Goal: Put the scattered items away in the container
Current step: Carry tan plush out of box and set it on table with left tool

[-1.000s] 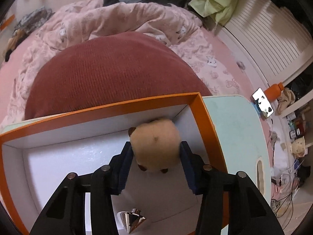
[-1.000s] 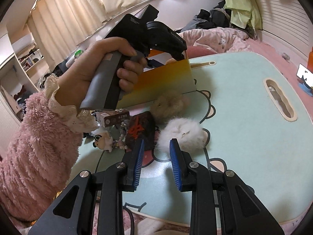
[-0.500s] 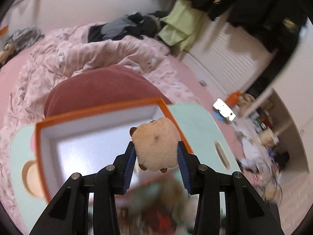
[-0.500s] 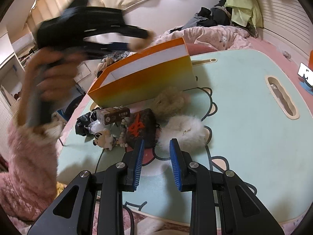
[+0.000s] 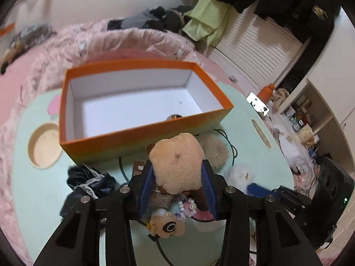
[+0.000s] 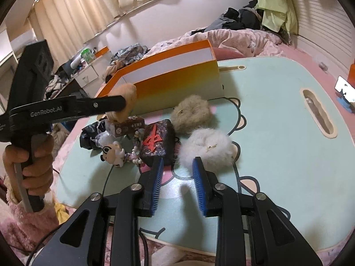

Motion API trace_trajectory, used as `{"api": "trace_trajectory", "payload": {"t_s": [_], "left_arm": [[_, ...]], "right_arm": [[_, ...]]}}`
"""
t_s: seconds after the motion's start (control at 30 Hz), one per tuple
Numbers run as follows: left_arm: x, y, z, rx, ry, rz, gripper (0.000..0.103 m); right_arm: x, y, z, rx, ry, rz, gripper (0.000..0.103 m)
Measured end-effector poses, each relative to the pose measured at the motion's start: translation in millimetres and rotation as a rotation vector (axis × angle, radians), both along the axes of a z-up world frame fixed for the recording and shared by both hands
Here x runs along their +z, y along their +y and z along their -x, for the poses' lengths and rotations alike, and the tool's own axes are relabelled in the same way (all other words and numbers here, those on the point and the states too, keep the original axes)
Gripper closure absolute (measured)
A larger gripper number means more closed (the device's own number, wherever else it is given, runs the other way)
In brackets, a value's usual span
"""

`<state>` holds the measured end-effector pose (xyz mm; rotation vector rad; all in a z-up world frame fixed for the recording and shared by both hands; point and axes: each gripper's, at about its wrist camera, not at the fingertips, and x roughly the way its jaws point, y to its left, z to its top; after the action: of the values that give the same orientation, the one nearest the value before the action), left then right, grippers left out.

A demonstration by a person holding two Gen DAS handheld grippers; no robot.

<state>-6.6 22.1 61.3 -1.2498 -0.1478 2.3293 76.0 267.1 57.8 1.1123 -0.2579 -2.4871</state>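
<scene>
Carrying tan knitted plush toy [image 5: 176, 166], left gripper [image 5: 176, 185] pinches it above clutter, short of orange cardboard box [image 5: 144, 130]. Right gripper [image 6: 176, 180], jaws just opening, empty, hovers near white fluffy pompom [image 6: 207, 147]. Next: bring plush over box, release.

Cream curtains [image 6: 73, 17] hang along the far wall. A bed with a rumpled pink quilt [image 5: 115, 42] lies behind the mint-green table [image 6: 277, 115]. White slatted doors [image 5: 255, 48] stand beside it.
</scene>
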Motion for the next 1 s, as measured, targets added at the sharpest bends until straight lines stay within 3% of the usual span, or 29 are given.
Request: {"api": "trace_trajectory", "payload": {"t_s": [0.03,0.07,0.27,0.4,0.53,0.67,0.83,1.0], "left_arm": [[-1.5,0.4,0.3,0.005,0.001,0.008,0.062],[-3.2,0.4,0.1,0.009,0.001,0.014,0.062],[-5.5,17.3,3.4,-0.022,-0.008,-0.006,0.06],[-12.2,26.1,9.0,-0.013,-0.024,0.002,0.054],[-6.6,16.8,3.5,-0.009,-0.033,-0.061,0.039],[18.0,0.9,-19.3,0.001,0.023,-0.085,0.031],[32.4,-24.5,-65.9,0.064,0.11,-0.018,0.014],[-1.8,-41.9,-103.9,0.167,0.122,0.108,0.014]], "right_arm": [[1.8,0.3,-2.1,-0.01,0.016,-0.005,0.034],[4.0,0.6,-4.0,-0.016,0.031,-0.009,0.033],[5.0,-2.3,-1.4,-0.006,0.029,-0.018,0.033],[4.1,-0.4,-0.4,-0.005,0.021,-0.015,0.033],[4.6,1.2,-0.3,-0.012,0.025,-0.015,0.033],[6.6,0.6,-0.2,-0.009,0.032,-0.023,0.033],[13.4,-6.1,-4.1,0.028,0.064,-0.095,0.033],[4.8,-10.8,-13.2,0.058,0.05,-0.173,0.033]]}}
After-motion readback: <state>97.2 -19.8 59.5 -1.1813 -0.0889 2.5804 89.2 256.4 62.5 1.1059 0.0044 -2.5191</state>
